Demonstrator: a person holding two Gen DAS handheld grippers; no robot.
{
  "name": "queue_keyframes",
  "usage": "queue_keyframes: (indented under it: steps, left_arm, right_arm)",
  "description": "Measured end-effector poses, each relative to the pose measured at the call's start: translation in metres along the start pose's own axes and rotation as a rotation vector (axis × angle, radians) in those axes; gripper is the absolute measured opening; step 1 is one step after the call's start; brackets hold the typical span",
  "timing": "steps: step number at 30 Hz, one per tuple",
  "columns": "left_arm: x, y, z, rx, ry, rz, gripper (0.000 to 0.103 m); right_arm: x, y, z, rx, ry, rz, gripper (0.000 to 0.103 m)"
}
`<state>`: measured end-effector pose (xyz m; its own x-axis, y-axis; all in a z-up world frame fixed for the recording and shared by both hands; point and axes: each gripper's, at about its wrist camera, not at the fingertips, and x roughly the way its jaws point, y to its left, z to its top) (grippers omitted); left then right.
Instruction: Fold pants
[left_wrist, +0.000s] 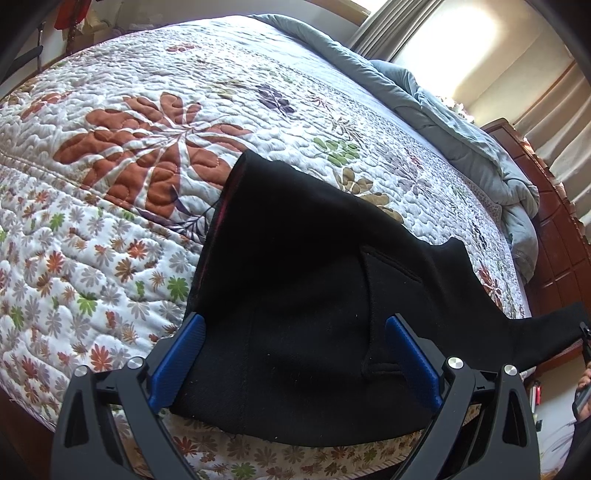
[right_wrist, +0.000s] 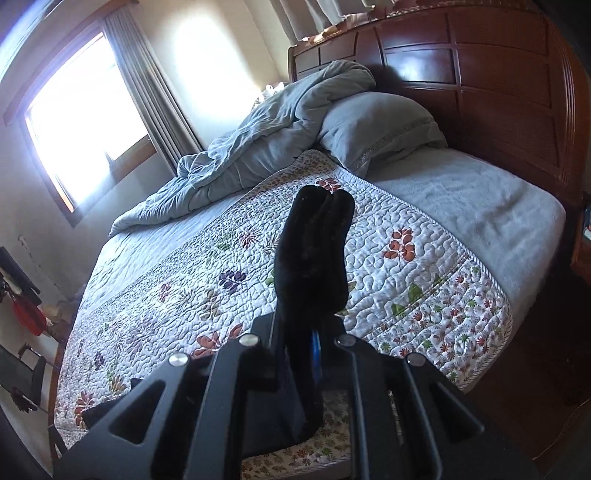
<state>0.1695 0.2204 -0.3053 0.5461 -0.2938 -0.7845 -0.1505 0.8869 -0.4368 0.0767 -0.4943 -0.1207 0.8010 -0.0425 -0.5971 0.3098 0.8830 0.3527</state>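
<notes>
Nearest the left wrist camera, the left gripper (left_wrist: 295, 347) has its blue fingers (left_wrist: 181, 354) spread wide with the black pants (left_wrist: 295, 258) lying between them; can't tell if the pads actually press the cloth; pants sit on the floral quilt (left_wrist: 110, 184) near the bed's edge, long axis running from the gripper up toward the big orange flower, one end trailing off to the right; over on the right wrist view, the right gripper (right_wrist: 299, 332) is pinched tight on a bunched fold of pants (right_wrist: 314, 251) standing up out of its jaws above the quilt (right_wrist: 406, 266); no containers around.
</notes>
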Motion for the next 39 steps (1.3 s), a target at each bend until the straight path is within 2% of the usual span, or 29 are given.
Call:
queue_keyframes:
  steps: [8,18,28,39]
  left_arm:
    - [0.001,0.0,0.0,-0.002,-0.001,0.005,0.098]
    - [0.001,0.002,0.0,-0.009,-0.005,0.001,0.098]
    - [0.001,0.002,-0.001,-0.012,-0.007,-0.002,0.098]
    - [0.001,0.002,0.0,-0.012,-0.007,-0.003,0.098]
  right_arm:
    - [-0.009,0.019,0.001,-0.056,-0.023,0.0,0.01]
    - [-0.026,0.066,0.003,-0.214,-0.068,0.01,0.01]
    - [-0.032,0.117,-0.017,-0.426,-0.094,-0.013,0.01]
    - [-0.032,0.149,-0.033,-0.566,-0.104,-0.014,0.01]
